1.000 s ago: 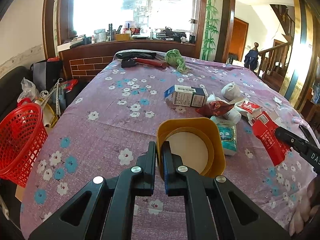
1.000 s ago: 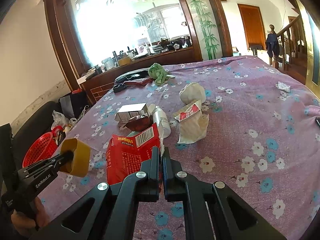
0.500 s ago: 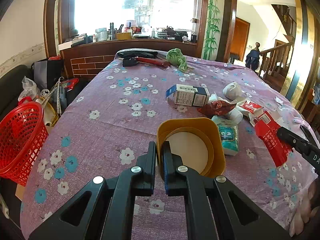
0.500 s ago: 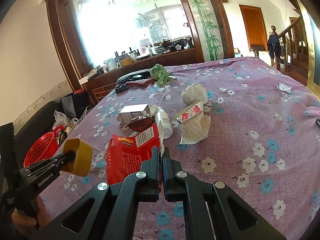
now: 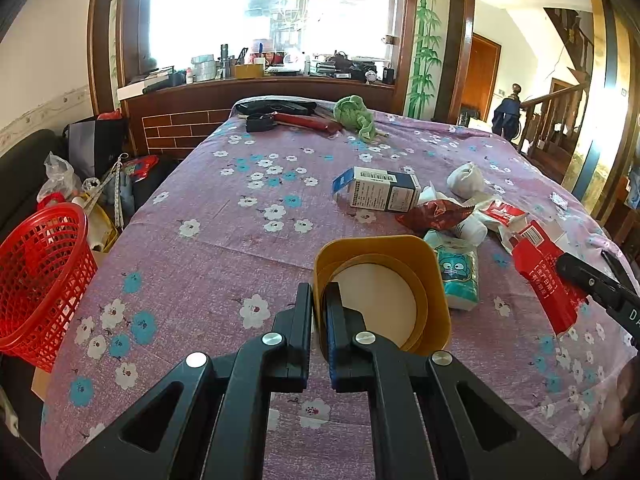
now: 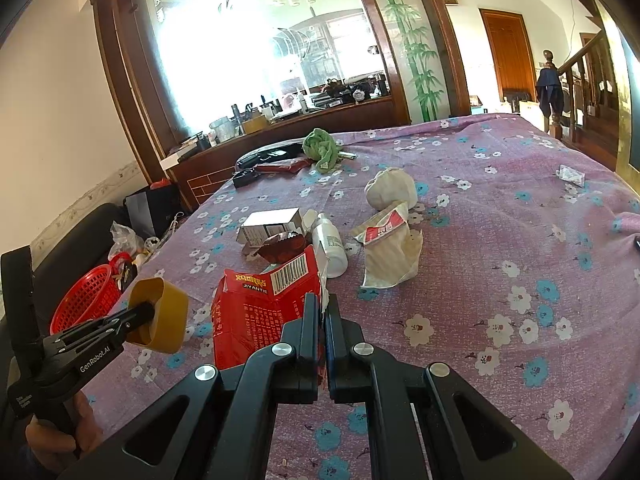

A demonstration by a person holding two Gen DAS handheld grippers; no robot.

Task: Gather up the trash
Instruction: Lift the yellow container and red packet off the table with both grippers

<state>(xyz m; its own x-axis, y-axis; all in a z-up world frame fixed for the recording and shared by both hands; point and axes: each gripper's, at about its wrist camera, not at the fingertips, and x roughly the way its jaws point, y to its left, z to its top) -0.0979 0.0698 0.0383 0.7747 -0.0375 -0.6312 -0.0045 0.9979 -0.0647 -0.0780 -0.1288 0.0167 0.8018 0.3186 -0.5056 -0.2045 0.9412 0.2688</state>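
Left wrist view
- Left gripper (image 5: 319,312) clamped on the near wall of a yellow cup (image 5: 382,292); cup lifted above the table (image 5: 200,248), mouth facing the camera, pale bottom visible inside.
- Table covered in a purple flowered cloth.
- Red basket (image 5: 42,280) stands beside the table's left edge, lower than the tabletop.
- Trash heap right of centre: white and blue box (image 5: 380,194) on its side, dark red wrapper (image 5: 434,216) just beside it, teal tissue pack (image 5: 458,276) behind the cup, white wad (image 5: 466,178) farther back.
- Right gripper (image 5: 576,276) enters from the right edge, pinching a red carton (image 5: 546,276).
- Green cloth (image 5: 354,114) and dark tools at the far end of the table.

Right wrist view
- Right gripper (image 6: 323,312) closed on the edge of the red carton (image 6: 260,316), flattened, barcode at its top.
- Left gripper (image 6: 138,318) at lower left, a hand (image 6: 60,436) on its handle, holding the yellow cup (image 6: 160,316) off the cloth.
- Red basket (image 6: 86,300) behind the cup, past the table edge.
- Ahead of the carton: white bottle (image 6: 330,246) on its side, grey box (image 6: 270,226), dark red wrapper (image 6: 282,246), crumpled paper bag (image 6: 390,254) with a red label, white wad (image 6: 390,190).
- Small packet (image 6: 572,172) lies alone, well apart on the right.
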